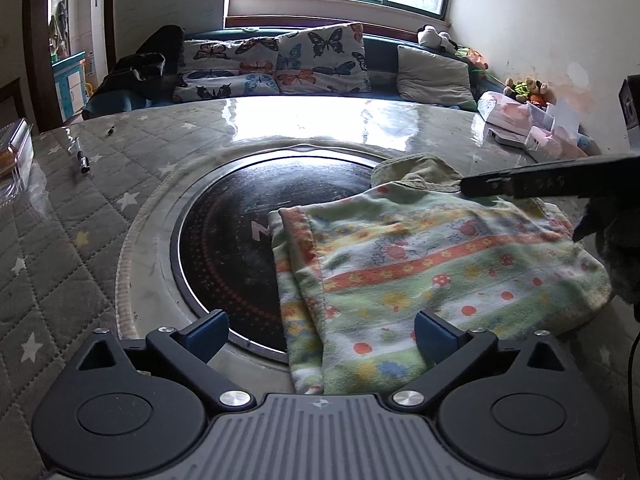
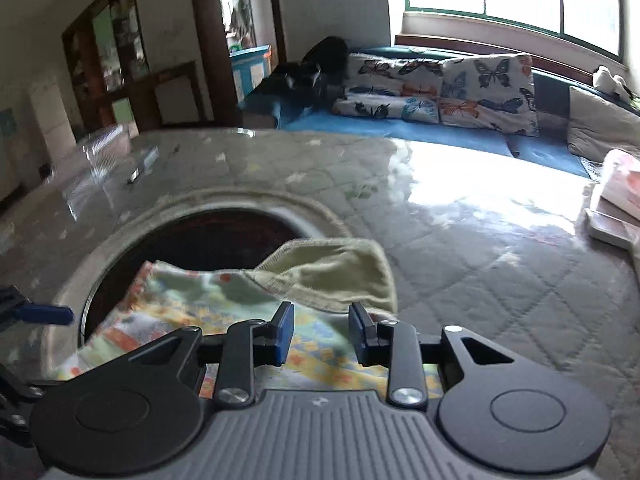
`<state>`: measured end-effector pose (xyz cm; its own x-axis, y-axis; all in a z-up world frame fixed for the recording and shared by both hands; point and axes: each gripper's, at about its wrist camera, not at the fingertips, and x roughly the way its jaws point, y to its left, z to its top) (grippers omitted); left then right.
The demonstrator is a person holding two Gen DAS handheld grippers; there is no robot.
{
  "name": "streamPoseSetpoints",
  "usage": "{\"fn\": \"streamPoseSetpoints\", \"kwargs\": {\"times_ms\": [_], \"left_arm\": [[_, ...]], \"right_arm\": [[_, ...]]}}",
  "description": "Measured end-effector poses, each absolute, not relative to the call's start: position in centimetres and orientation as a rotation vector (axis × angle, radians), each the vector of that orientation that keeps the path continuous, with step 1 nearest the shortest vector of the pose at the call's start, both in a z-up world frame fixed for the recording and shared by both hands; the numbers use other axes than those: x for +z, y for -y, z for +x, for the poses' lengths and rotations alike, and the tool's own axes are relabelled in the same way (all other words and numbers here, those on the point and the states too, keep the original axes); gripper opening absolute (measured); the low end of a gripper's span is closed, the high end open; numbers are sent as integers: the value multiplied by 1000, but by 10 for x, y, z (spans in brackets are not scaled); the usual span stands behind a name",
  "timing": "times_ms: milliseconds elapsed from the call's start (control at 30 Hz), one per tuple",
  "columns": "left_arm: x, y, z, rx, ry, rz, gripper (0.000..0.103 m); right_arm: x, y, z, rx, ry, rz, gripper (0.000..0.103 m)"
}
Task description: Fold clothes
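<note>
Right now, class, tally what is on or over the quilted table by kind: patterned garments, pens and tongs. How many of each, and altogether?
Patterned garment: 1
Pen: 1
Tongs: 2, the left tongs and the right tongs
Total: 4

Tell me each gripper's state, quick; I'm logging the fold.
Left gripper: open wide, holding nothing, above the patterned cloth.
Right gripper: partly open, nothing gripped.

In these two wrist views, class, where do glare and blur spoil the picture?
Left wrist view: window glare whitens the glossy table cover, otherwise sharp. Right wrist view: the same glare, and motion blur smears the patterned garment and the room's left side.
</note>
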<state>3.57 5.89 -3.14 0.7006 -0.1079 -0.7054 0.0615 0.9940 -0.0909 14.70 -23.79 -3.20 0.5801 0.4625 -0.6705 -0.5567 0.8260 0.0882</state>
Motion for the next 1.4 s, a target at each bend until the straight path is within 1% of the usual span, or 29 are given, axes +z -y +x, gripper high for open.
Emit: {"fn": "streamPoseSetpoints", "kwargs": {"times_ms": [333,467,533,567,933,1000,1167,1267,1400], "left_arm": [[-32,-71,33,-45,-800,-89,103],[-32,-73,33,-36,-806,-99,103],[-32,-73,33,-34,-809,-99,103],[-32,-73,33,-34,-810,-100,103],[-31,-76,33,-26,-817,-113,103],[-31,-75,33,-24,-818,-110,103],[-30,-76,33,-18,-827,-115,103],[-30,-78,32,-18,-829,-119,103],[-30,-79,32,-9,-834,-126,103]], "right_arm": [[-26,203,141,685,-740,-189,30],[-38,178,143,700,-758,-233,31],[-41,168,144,701,-761,-247,32],[-41,165,144,703,-760,-250,35],[-34,155,135,724,-739,-277,38],[-36,150,131,733,-740,-299,42],[-41,142,130,729,-740,-323,45],[-33,147,125,740,-725,-321,50],[-21,154,114,750,-701,-320,52]]}}
